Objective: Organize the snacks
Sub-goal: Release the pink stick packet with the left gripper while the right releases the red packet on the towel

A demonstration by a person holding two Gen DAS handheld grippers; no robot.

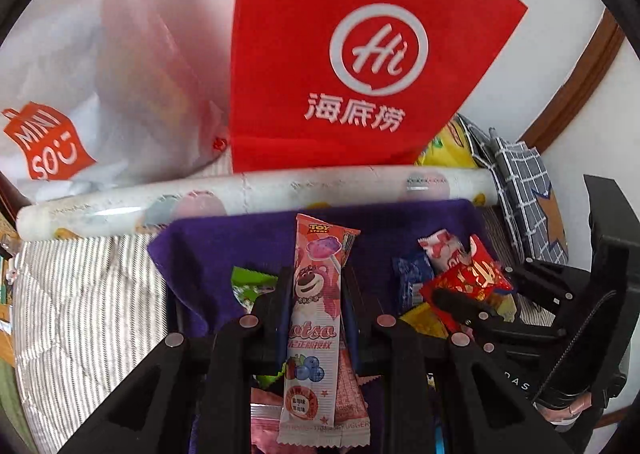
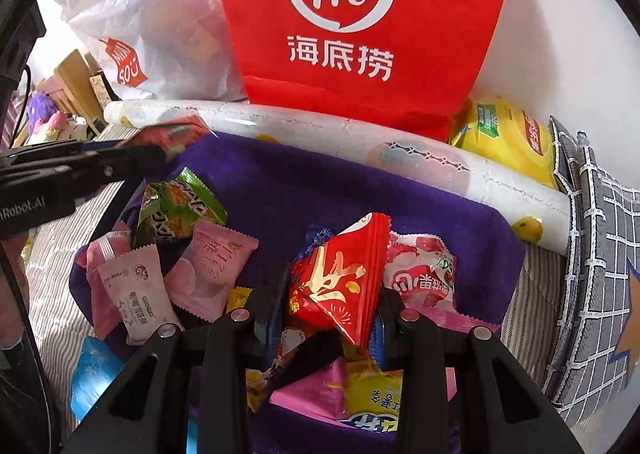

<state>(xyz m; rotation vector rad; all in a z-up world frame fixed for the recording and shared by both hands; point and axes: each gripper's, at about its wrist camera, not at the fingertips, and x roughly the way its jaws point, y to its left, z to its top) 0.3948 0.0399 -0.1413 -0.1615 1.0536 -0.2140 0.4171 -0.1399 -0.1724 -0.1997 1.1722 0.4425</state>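
Note:
My left gripper (image 1: 316, 282) is shut on a long pink Lotso candy packet (image 1: 316, 294), held upright above the purple cloth (image 1: 224, 238). In the right wrist view this gripper (image 2: 158, 152) reaches in from the left with the packet (image 2: 172, 132) seen edge-on. My right gripper (image 2: 332, 290) is shut on a red packet with gold characters (image 2: 336, 278), just above the snack pile. The left wrist view shows this gripper (image 1: 444, 300) at the right, gripping the red packet (image 1: 476, 278). Loose on the cloth lie a green packet (image 2: 176, 206), pink packets (image 2: 208, 270) and a pink-white strawberry packet (image 2: 420, 274).
A red "Hi" bag (image 2: 360, 34) stands behind the cloth, a white Miniso bag (image 2: 152, 34) to its left. A patterned roll (image 2: 400, 158) lies across the back. A yellow packet (image 2: 508, 134) and a grey checked fabric item (image 2: 600, 254) sit at the right. A striped cover (image 1: 80, 294) lies underneath.

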